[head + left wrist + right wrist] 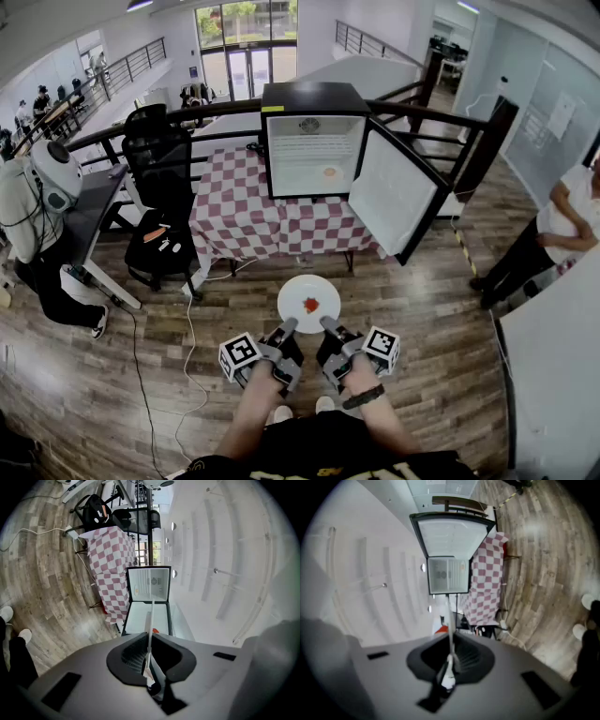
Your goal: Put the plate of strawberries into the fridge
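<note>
A white plate (309, 302) with one red strawberry (311, 305) is held level above the wood floor, in front of me. My left gripper (289, 325) is shut on its near-left rim and my right gripper (328, 323) on its near-right rim. In the left gripper view the plate (151, 625) runs edge-on out of the shut gripper (149, 667). The right gripper view shows the same thin plate edge (449, 620) pinched in the gripper (450, 660). The small black fridge (314, 141) stands ahead on a checked tablecloth (244, 216), its door (394, 192) swung open to the right.
A small pale item (330, 172) lies inside the fridge. A black office chair (159, 150) stands left of the table, with a cable (192, 347) trailing over the floor. A person (562, 225) stands at the right beside a white counter (553, 375).
</note>
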`<state>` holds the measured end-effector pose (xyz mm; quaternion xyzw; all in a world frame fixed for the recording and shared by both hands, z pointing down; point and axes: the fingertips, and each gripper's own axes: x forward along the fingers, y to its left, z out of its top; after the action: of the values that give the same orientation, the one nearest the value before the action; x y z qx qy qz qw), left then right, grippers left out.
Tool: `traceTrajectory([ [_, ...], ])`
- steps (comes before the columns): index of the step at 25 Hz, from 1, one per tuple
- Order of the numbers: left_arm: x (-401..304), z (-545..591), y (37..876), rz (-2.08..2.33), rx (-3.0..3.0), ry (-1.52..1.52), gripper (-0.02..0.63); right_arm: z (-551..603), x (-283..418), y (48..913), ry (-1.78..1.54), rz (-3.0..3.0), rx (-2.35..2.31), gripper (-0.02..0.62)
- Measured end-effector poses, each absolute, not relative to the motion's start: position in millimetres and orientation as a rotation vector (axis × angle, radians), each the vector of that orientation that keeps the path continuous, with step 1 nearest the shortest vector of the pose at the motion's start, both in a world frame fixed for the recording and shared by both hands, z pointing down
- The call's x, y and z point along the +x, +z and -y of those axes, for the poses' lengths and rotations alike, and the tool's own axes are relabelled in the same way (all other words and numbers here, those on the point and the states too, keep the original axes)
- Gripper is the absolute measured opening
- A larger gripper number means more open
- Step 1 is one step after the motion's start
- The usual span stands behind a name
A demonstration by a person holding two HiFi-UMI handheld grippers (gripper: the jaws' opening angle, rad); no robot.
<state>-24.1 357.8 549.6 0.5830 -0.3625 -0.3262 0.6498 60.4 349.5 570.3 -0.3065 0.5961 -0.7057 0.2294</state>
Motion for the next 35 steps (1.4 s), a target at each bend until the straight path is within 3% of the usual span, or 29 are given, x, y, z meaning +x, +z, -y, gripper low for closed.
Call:
traceTrajectory([
  [17, 65.3, -328.0, 563.8, 0.866, 1.309, -0.707, 0.035, -318.8, 148.4, 574.6, -1.897, -1.751, -0.872, 0.034],
  [35, 61.2, -230.7, 582.4, 0.811, 1.283, -0.693, 0.034, -221.3, 144.7, 580.0, -1.796, -1.805, -0.936, 0.034],
])
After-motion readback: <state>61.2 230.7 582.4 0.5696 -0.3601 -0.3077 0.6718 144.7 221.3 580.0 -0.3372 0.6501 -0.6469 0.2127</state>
